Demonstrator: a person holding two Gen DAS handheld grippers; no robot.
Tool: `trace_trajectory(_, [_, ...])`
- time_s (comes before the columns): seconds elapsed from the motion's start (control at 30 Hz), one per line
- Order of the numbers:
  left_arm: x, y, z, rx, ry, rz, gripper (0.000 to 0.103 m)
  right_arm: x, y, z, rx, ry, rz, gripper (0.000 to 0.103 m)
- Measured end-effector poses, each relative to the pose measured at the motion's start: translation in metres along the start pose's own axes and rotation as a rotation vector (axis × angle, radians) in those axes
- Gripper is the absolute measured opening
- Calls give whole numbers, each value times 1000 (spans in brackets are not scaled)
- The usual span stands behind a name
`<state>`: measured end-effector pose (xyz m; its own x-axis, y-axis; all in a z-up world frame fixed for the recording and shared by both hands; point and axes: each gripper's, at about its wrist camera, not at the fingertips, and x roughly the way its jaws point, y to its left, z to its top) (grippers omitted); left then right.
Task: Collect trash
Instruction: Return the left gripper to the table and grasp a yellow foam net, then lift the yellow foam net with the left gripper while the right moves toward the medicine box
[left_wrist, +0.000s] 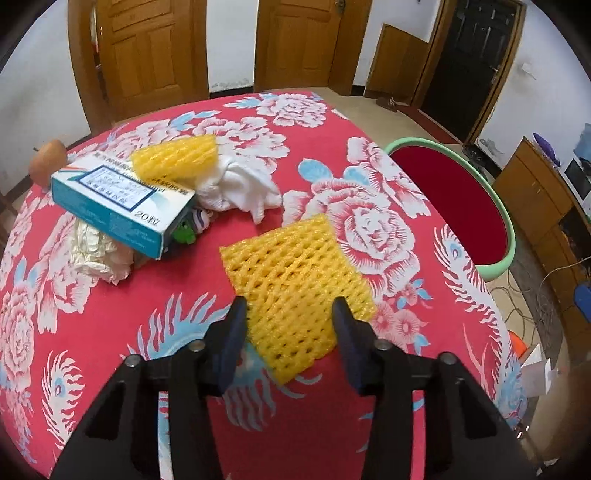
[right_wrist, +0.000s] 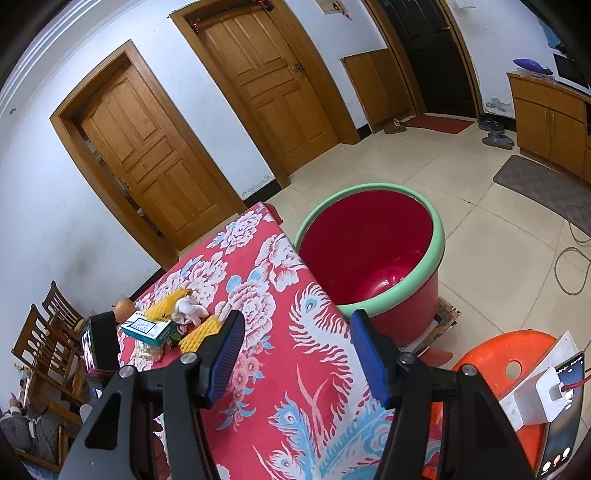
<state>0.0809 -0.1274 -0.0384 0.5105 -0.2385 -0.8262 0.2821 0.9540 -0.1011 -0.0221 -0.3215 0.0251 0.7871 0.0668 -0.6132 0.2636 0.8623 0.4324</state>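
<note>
Left gripper (left_wrist: 290, 310): jaws spread wide, poised over the near end of a yellow foam net (left_wrist: 295, 291), one finger at each side of it; contact with the net cannot be told. Net lying flat on the red floral tablecloth (left_wrist: 369, 177), near the table's right edge.

Farther back on the cloth, a cluster of trash: a teal and white carton (left_wrist: 122, 206) tilted, propped on a crumpled pale plastic wrapper (left_wrist: 99, 251); a second yellow foam net (left_wrist: 177, 155) resting against the carton's top edge; a wad of white tissue (left_wrist: 240, 188) just beside it; a small green item (left_wrist: 184, 232) tucked under the carton's open end. A brownish fruit (left_wrist: 48, 160) at the far left edge of the table.

Right gripper (right_wrist: 295, 332): jaws wide apart, nothing between them, held above the tablecloth near the table's edge.

Red tub with a green rim (right_wrist: 369, 254) standing on the floor just beside the table, interior bare as far as visible. Orange plastic stool (right_wrist: 517, 354) near the tub, a phone (right_wrist: 565, 417) on a white stand at its right.
</note>
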Motion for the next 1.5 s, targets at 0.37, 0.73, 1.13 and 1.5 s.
trace_trajectory(0.37, [-11, 3, -6, -6, -29, -89, 12, -7, 15, -5, -25, -6, 19, 62])
trace_trajectory(0.73, [-70, 17, -8, -30, -143, -141, 11, -15, 37, -10, -72, -17, 44, 62])
trace_trajectory(1.13, [-134, 76, -10, -145, -289, -55, 11, -12, 76, -15, -147, 3, 102, 62])
trace_trajectory(1.5, [-145, 139, -25, -261, -313, 24, 11, 23, 133, -29, -240, 131, 187, 65])
